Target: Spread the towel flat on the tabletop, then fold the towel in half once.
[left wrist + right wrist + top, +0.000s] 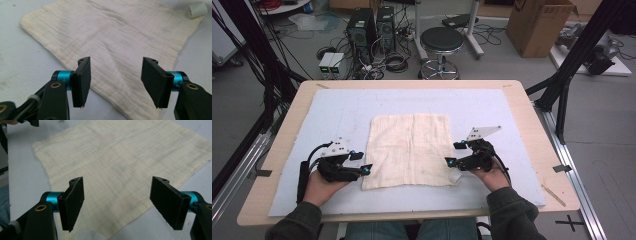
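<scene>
A cream cloth [409, 150] lies spread flat on the pale blue mat [337, 110], nearly square, with light creases. My left gripper [363, 162] rests at the cloth's near left edge, and its jaws stand open. In the left gripper view the cloth [112, 37] runs under and between the jaws of the left gripper [120, 80], which press on nothing. My right gripper [454, 153] sits at the near right edge, also open. Seen from the right gripper view, the cloth [120, 157] lies below the wide-apart jaws of the right gripper [120, 202]. A small white tag [197, 10] sticks out at the cloth's near right corner.
The mat covers most of a wooden table [532, 130]. Behind the table stand a black stool [441, 45], two computer towers [372, 30] with cables, and a cardboard box [539, 25]. Black frame posts [582, 45] rise at both sides.
</scene>
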Action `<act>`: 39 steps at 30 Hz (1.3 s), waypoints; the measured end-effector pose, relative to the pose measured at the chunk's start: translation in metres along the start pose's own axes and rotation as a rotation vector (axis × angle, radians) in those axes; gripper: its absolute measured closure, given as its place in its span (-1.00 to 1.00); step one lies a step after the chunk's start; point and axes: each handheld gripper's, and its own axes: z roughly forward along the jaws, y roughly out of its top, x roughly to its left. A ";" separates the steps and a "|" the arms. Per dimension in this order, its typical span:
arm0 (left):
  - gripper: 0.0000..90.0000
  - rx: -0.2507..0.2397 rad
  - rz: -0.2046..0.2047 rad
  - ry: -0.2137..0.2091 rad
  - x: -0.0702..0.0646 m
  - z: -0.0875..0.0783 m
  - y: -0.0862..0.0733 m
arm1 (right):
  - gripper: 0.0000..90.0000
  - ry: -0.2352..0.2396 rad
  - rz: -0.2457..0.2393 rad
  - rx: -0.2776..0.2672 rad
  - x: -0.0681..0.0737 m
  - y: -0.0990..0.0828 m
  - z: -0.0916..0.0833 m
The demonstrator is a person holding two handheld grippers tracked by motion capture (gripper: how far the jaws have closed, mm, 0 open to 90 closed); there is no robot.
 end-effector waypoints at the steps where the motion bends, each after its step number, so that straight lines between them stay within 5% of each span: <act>1: -0.08 0.002 -0.002 -0.001 0.001 0.000 0.001 | -0.40 -0.006 0.003 0.002 -0.001 0.002 0.001; 22: -0.08 -0.043 -0.059 0.029 0.022 0.002 0.018 | -0.40 -0.023 -0.013 0.010 -0.010 0.020 0.006; 30: -0.08 -0.037 -0.049 0.045 0.029 0.005 0.032 | -0.38 -0.019 -0.025 0.028 -0.012 0.032 0.015; 39: -0.03 -0.041 -0.085 0.059 0.044 0.017 0.046 | -0.35 -0.036 -0.017 0.042 -0.026 0.047 0.024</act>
